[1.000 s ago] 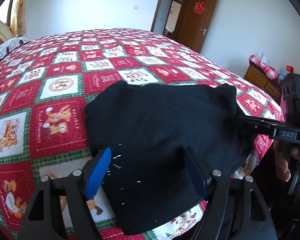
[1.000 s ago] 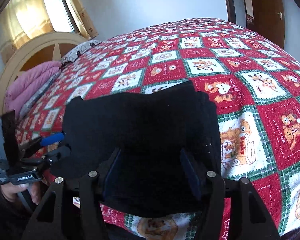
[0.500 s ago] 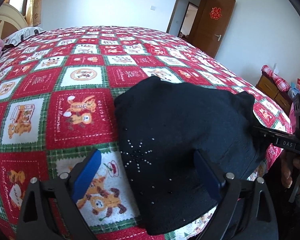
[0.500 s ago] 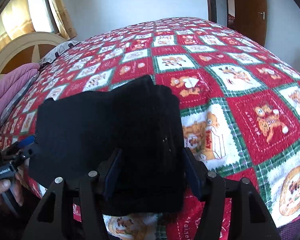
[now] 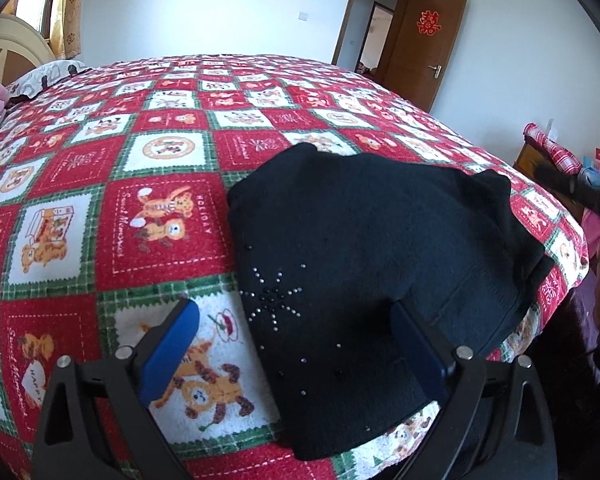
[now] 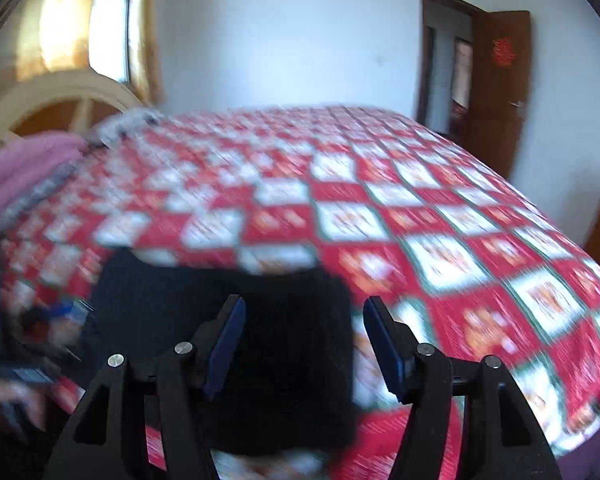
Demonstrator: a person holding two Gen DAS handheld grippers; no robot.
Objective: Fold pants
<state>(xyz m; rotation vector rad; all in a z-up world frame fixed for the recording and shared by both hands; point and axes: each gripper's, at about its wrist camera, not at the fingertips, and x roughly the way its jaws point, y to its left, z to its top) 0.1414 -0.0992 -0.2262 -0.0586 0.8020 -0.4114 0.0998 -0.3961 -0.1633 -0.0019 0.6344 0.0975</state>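
The black pants [image 5: 364, 256] lie folded in a thick bundle on the bed, on the red and white checked blanket [image 5: 148, 168], close to the near edge of it. The left gripper [image 5: 296, 344] hangs low over the near part of the bundle, and its jaws have just been opening; now they stand wide apart and press on nothing. One blue pad is over the bare blanket beside the pants, the other is over the black cloth, so the near left edge of the pants, with its small star of shiny beads [image 5: 272, 296], lies between them. The right gripper [image 6: 304, 344] is seen in a blurred picture, above the near right part of the bundle [image 6: 236, 344]. Its jaws are apart too, and the cloth is below them, not pinched. The right edge of the pants falls in the gap between these two pads. A brown door [image 5: 420, 44] stands open in the white wall behind the bed.
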